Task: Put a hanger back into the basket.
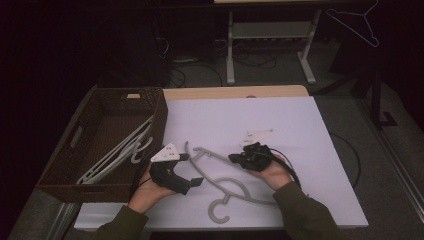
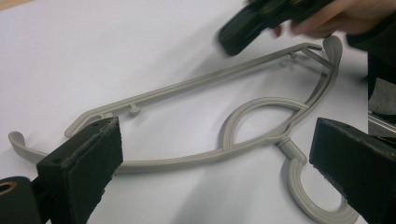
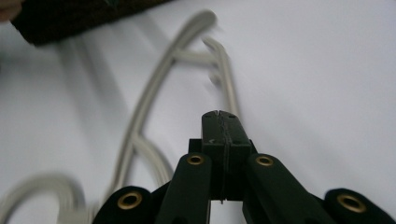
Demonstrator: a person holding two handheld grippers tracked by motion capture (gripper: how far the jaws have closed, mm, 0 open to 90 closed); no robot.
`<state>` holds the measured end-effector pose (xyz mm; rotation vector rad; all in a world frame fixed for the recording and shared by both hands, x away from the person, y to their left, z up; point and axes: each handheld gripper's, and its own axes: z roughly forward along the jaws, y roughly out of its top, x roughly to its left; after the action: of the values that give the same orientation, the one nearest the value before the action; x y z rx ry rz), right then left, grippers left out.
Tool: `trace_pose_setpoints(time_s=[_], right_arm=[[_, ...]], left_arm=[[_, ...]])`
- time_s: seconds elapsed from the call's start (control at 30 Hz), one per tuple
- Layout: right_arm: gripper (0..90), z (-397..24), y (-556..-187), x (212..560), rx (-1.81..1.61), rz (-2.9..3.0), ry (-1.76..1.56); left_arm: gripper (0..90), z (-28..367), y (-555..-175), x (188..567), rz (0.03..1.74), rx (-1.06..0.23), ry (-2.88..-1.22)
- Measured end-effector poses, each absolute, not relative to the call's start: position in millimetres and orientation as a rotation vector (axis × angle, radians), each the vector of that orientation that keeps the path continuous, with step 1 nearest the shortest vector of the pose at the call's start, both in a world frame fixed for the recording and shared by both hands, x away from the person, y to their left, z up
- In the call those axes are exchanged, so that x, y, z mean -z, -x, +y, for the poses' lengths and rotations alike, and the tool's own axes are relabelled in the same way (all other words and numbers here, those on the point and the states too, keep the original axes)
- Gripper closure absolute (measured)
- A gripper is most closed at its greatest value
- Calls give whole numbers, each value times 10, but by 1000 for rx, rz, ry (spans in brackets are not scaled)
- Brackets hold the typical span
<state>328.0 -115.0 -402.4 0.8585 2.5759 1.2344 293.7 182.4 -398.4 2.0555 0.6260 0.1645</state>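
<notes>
grey plastic hanger flat on the white table, ungripped; other hangers already in wicker basket. left gripper open beside it; right gripper closed, empty.

I see bare white sheet across the far and right parts of the table, so I have free passage there. At the left the wicker basket walls off that edge, with hangers inside. Between my 2 grippers the grey hanger lies flat, low enough to pass over.
</notes>
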Motion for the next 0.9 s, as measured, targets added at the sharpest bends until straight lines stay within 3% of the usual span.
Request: trace_pose_setpoints(time_s=[0.23,0.5,0.9], right_arm=[[896,-1761,-2891,4077,-1148,2527,-960],[896,-2030,-2550,4250,-1002,2575,-1047],[897,-2087,-2715,4348,-856,2536,-1084]], left_arm=[[23,1803,-2935,3989,621,-160,-2064],[23,1802,-2937,4001,623,-158,-2066],[23,1785,-2943,4021,626,-144,-2076]])
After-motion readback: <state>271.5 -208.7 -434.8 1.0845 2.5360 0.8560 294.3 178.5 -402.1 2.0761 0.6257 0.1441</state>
